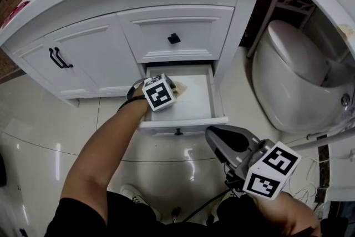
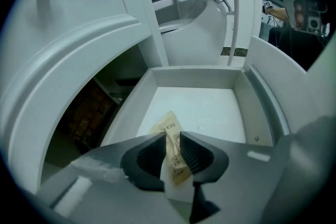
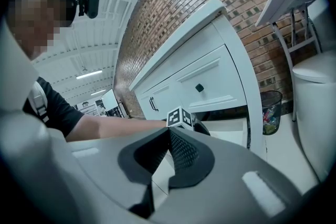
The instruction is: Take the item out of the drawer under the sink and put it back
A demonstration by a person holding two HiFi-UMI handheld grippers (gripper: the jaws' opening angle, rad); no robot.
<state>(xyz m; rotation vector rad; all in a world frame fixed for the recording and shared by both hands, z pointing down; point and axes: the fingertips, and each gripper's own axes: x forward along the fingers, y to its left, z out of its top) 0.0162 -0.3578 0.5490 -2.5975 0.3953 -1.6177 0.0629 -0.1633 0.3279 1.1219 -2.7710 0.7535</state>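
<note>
The low drawer (image 1: 215,98) under the sink stands pulled out, and its white floor (image 2: 210,105) is bare apart from one item. That item is a small tan and white packet (image 2: 169,126) lying near the drawer's left side, and it shows beside the marker cube as packet (image 1: 179,86). My left gripper (image 2: 171,137) reaches down into the drawer with the packet in the gap between its dark pads, and the jaws stand apart around it. Held low in front of the drawer, my right gripper (image 1: 214,139) is shut and empty, as right gripper (image 3: 169,131) shows.
A closed drawer with a black knob (image 1: 173,38) sits above the open one. Cabinet doors with black handles (image 1: 60,58) stand to the left. A white toilet (image 1: 299,75) is close on the right, with a waste bin (image 3: 270,110) by the brick wall. Glossy tile floor lies below.
</note>
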